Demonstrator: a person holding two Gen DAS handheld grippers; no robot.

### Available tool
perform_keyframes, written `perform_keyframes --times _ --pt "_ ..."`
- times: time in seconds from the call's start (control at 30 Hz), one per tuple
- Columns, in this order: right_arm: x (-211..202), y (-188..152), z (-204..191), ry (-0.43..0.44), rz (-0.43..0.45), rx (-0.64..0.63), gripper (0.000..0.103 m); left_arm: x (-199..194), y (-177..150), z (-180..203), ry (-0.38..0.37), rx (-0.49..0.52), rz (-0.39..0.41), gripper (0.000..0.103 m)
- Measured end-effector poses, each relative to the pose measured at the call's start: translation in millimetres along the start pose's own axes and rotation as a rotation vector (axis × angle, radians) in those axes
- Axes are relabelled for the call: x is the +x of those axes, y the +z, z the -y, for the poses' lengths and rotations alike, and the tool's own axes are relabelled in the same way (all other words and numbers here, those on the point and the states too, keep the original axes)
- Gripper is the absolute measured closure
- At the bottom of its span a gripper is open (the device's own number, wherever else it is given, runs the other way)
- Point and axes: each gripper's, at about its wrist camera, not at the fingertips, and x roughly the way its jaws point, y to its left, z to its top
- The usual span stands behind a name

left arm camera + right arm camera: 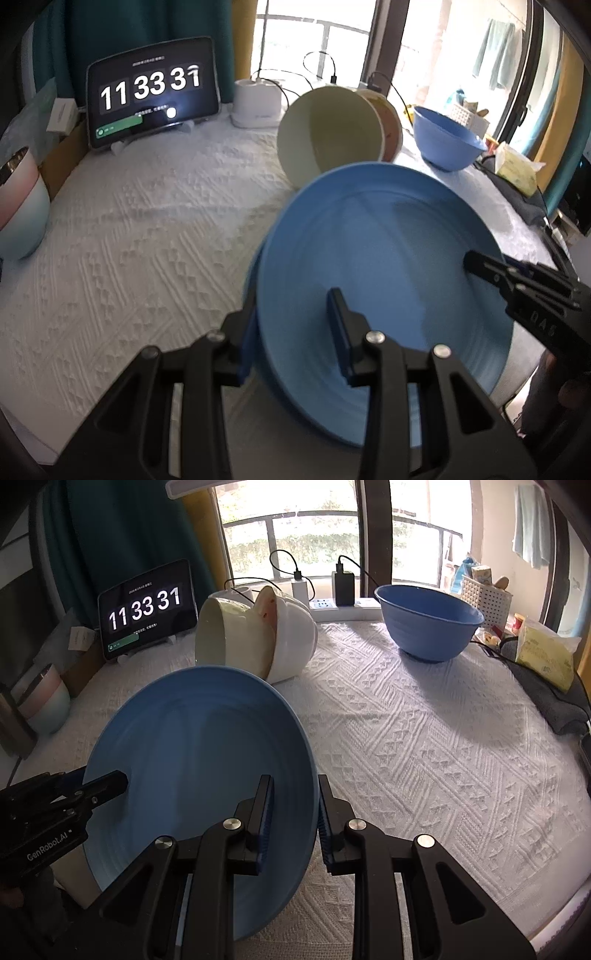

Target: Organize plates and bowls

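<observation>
Crowding behind the blue plate [192,760]: tipped nested bowls [255,638], tablet [146,609].

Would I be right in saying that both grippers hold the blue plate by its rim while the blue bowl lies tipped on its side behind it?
Not quite: the blue bowl stands upright. The right wrist view shows it. Both grippers do hold the blue plate.

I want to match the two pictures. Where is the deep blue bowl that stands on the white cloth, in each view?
Left wrist view: the deep blue bowl stands upright at the upper right, right of the tipped cream bowl.
Right wrist view: the deep blue bowl stands upper right of centre, near the window.
Shared landmark: the tablet clock, at the upper left in both.
</observation>
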Motion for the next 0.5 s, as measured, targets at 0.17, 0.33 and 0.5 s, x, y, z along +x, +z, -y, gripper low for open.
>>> perform_keyframes --times 0.17,0.33,0.5 --pt "2 -3 3 -0.003 -0.015 0.009 0.076 1 -4 6 0.015 0.021 -0.009 0.067" --pt "5 -6 8 0.01 -0.033 0.024 0.076 -1 -4 9 0.037 0.01 -0.02 0.065" --pt "2 -8 9 0.027 -0.024 0.021 0.075 -11 -5 11 0.074 0.0 -0.011 0.065"
